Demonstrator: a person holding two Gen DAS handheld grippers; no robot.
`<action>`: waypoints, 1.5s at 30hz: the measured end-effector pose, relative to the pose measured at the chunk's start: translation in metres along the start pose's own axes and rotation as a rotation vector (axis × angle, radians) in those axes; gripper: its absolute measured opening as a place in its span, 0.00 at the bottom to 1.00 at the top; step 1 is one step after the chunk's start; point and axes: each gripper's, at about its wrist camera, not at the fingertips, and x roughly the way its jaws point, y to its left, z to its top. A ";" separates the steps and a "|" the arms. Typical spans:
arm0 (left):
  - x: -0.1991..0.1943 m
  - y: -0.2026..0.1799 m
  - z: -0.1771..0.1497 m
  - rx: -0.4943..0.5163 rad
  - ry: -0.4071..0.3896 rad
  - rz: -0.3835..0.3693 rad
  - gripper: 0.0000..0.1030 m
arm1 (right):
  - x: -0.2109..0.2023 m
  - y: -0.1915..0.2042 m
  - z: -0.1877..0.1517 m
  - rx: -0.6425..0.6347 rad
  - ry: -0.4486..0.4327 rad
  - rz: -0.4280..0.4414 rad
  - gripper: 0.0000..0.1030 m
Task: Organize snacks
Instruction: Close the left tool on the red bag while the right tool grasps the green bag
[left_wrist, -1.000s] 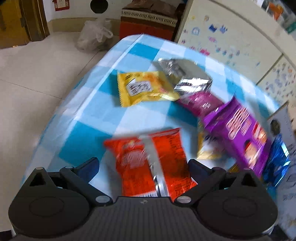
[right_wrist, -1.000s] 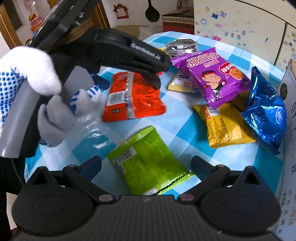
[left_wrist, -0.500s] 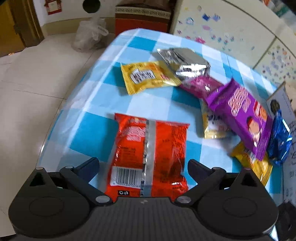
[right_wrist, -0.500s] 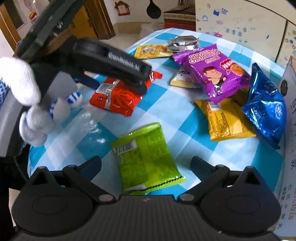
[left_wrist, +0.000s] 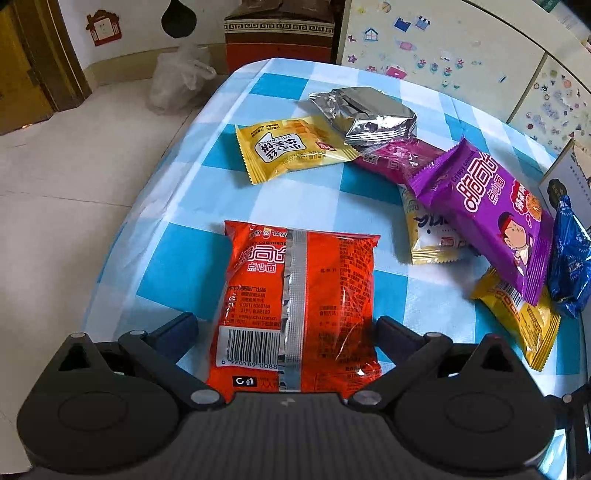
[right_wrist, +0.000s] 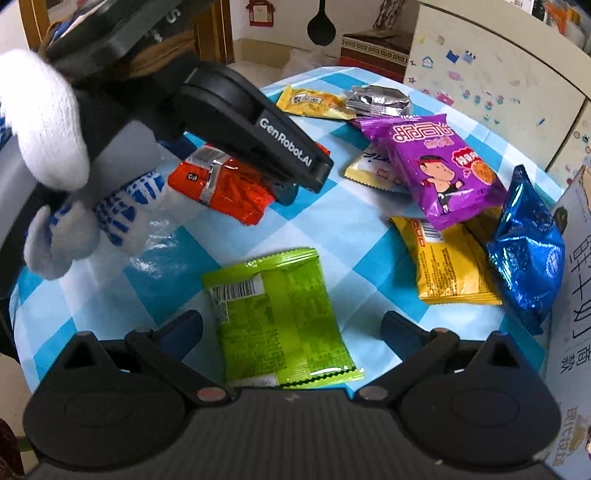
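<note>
While flat (crinkly foil), red pkt (left_wrist: 299, 306) fills L gripper (left_wrist: 286, 326).

Blue-and-white checked surface (left_wrist: 177, 206) is carrying scattered snack packs: red pack (left_wrist: 299, 306), green pack (right_wrist: 277, 314), yellow pack (left_wrist: 291, 147), silver pack (left_wrist: 369, 114), purple pack (left_wrist: 487, 218), blue bag (right_wrist: 528, 251).

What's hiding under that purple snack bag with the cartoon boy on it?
The purple bag lies over the edges of a magenta packet, a pale yellow packet and a darker yellow one. Whatever sits under its middle is covered.
</note>
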 end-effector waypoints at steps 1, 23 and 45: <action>0.000 0.000 -0.001 -0.001 -0.003 0.001 1.00 | 0.000 0.000 0.000 0.007 -0.001 -0.002 1.00; -0.004 -0.001 -0.004 0.005 -0.010 0.006 1.00 | 0.001 0.001 0.001 0.012 -0.006 -0.010 0.97; -0.030 0.013 -0.031 0.009 -0.048 -0.044 0.74 | -0.015 -0.033 0.005 0.199 -0.057 0.025 0.50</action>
